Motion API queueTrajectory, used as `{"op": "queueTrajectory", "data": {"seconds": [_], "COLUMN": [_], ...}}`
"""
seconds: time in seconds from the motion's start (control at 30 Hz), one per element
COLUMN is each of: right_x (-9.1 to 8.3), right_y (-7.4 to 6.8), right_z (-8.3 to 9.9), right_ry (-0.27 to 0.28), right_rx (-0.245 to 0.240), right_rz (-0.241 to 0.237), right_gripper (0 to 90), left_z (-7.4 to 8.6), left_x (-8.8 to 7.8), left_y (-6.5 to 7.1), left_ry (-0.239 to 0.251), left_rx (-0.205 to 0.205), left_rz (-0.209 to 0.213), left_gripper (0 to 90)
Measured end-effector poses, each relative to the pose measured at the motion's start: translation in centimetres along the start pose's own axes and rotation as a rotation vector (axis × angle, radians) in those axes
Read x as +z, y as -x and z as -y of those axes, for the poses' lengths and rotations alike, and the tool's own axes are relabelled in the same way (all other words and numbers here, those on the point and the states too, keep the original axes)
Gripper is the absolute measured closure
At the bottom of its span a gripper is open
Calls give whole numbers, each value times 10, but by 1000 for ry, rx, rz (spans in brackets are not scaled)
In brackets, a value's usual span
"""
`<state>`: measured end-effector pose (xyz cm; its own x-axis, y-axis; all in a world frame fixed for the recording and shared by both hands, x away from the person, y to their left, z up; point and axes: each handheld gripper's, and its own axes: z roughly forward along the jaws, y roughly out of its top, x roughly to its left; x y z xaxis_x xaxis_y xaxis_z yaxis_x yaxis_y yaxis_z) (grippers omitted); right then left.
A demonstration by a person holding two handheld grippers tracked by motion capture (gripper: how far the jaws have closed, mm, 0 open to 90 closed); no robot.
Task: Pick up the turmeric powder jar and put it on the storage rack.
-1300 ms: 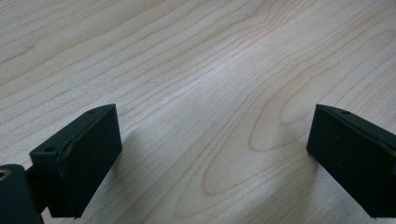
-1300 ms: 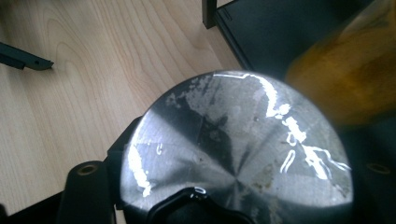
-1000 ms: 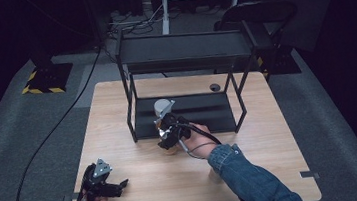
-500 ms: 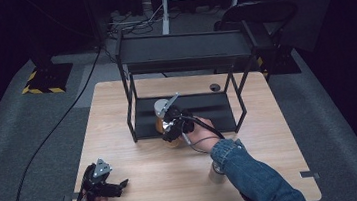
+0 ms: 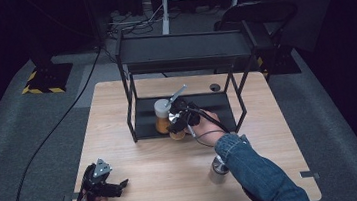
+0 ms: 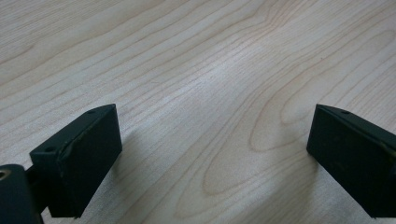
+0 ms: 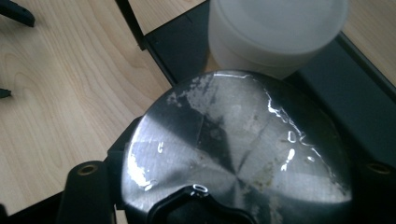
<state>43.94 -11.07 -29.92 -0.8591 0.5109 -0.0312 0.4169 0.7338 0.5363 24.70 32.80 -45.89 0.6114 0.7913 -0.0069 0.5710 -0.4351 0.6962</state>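
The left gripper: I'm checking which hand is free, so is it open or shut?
Open. In the left gripper view its two black jaws stand far apart over bare wooden table with nothing between them; the left gripper rests near the table's front edge.

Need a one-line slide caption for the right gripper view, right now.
Right gripper shut on a shiny metal-lidded jar, beside a white-lidded jar on the black rack's lower shelf.

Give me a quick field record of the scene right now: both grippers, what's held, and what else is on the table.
right gripper: shut on a metal-lidded jar, at the front edge of the black rack's lower shelf
neighbour: white-lidded jar on that shelf, just beyond the held one
left gripper: open, nothing between its jaws, low over the wooden table at the near left corner
also on table: small metal container beside the right sleeve
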Motion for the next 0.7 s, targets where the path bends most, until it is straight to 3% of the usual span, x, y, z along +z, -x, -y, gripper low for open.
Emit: {"op": "queueTrajectory", "data": {"seconds": [0.7], "right_x": [2], "right_y": [24], "right_z": [-2], "right_ry": [-3], "right_rx": [53], "right_rz": [51], "right_gripper": [312], "left_z": [0], "left_x": [0], "left_y": [0], "left_ry": [0], "left_rx": [1], "left_rz": [0], "left_gripper": [33]}}
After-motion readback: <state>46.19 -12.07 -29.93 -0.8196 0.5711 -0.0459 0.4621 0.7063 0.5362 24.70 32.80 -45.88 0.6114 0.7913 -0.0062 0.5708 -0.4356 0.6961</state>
